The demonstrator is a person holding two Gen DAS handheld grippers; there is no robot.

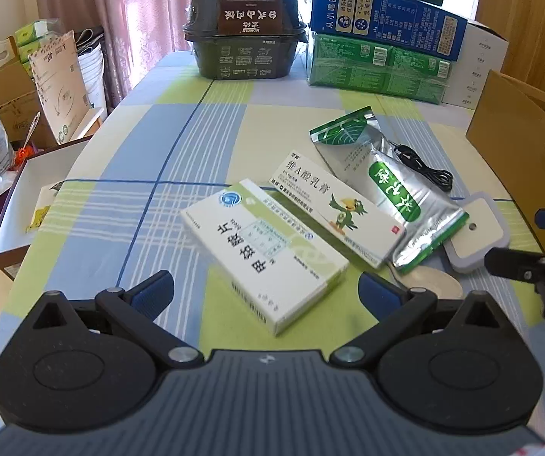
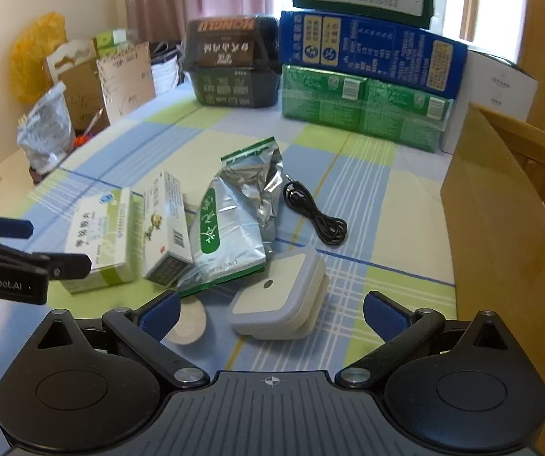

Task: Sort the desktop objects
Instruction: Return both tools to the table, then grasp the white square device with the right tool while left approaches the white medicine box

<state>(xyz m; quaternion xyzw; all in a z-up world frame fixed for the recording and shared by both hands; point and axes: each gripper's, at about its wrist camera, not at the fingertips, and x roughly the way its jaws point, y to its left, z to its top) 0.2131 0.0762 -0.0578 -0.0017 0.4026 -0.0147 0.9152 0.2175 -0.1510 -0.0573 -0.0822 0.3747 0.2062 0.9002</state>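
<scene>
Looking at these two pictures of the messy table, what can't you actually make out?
- Round beige disc: partly hidden in both views by the gripper fingers and the silver foil pouch.
- Open cardboard box: its inside is cut off by the right edge.
- Small print on the two medicine boxes: too small and blurred.
- White box beside the table: contents partly hidden by the table edge.

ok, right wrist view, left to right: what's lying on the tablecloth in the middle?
Green-and-white medicine box → bird-logo box → silver tea pouch → white square gadget → black cable → cardboard box.
</scene>
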